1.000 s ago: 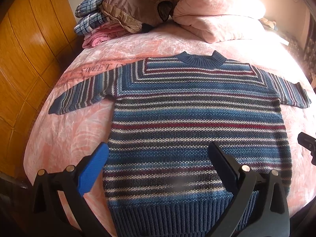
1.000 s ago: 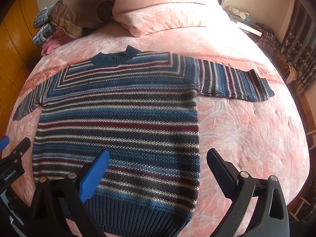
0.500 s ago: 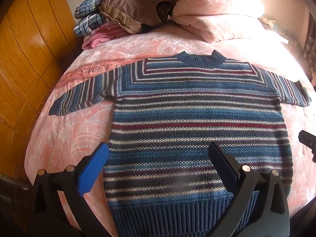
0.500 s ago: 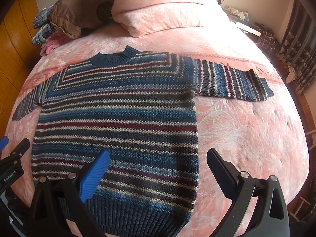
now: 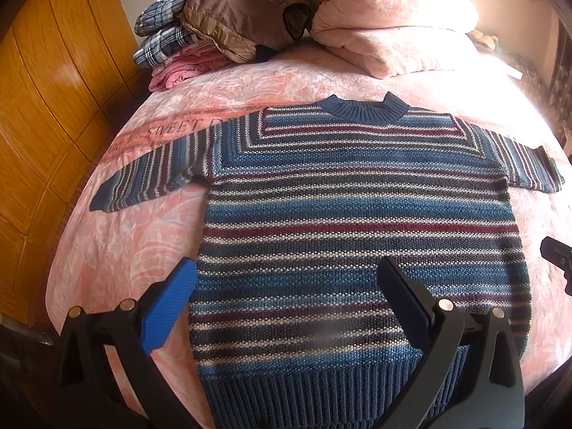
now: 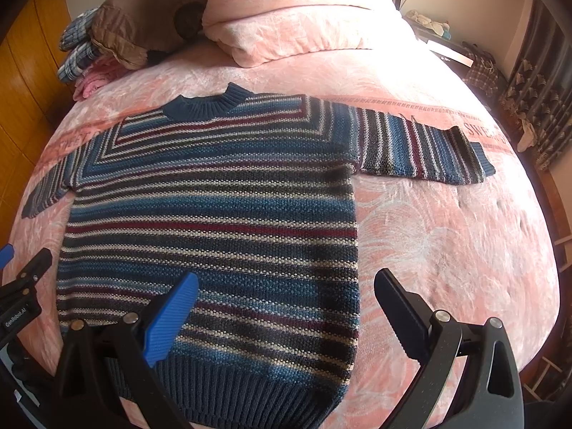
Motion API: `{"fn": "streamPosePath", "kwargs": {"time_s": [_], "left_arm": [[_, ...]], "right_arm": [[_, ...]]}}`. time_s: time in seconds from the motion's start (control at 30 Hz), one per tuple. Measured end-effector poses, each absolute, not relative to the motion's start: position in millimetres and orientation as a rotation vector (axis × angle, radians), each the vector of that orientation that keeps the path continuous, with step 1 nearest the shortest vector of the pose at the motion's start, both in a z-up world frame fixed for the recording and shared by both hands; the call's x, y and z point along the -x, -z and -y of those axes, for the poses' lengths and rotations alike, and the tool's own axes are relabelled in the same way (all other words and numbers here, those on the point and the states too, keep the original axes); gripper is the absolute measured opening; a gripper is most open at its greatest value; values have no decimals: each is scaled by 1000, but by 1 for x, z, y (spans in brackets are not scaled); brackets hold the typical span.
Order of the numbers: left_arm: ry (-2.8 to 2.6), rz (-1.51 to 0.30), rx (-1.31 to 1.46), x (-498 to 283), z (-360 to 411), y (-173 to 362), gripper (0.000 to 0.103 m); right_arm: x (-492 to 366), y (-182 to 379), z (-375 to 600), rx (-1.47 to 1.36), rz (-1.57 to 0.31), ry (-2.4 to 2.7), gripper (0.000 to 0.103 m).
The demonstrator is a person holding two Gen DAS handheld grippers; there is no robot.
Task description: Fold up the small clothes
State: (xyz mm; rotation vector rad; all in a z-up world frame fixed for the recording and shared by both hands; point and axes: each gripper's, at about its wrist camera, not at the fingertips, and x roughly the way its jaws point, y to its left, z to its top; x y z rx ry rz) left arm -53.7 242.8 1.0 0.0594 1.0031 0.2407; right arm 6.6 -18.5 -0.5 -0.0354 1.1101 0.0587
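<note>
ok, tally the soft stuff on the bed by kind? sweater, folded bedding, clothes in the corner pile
Striped sweater: 1, spread flat, sleeves out
Folded pink bedding: 1 stack
Brown puffy garment: 1
Blue plaid garment: 1, possibly more, folds hide it
Pink garment: 1, under the plaid
Total: 5

Coarse knitted sweater point(image 5: 357, 221) (ribbed hem) on plush bedspread point(image 5: 118, 250); glossy wood panelling point(image 5: 46, 71).

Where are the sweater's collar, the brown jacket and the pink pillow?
Collar point(image 5: 361, 110), left wrist view, ribbed neckband.
Brown jacket point(image 5: 243, 18), left wrist view, its back panel.
Pink pillow point(image 6: 296, 32), right wrist view, front face.
</note>
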Motion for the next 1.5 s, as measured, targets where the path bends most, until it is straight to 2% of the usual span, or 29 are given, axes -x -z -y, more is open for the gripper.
{"fn": "streamPosePath", "kwargs": {"time_s": [1.0,1.3,1.5], "left_arm": [[-241,-1001,-87,48,-243,2,100],[-217,-990,-48,24,-244,4,100],[-220,-981,-22,-3,-221,2,100]], "right_arm": [[-18,-4,31,-15,-1094,-88,99],[-104,-24,144,-292,-1114,64,99],[-176,-13,254,-383,-1149,168,99]]}}
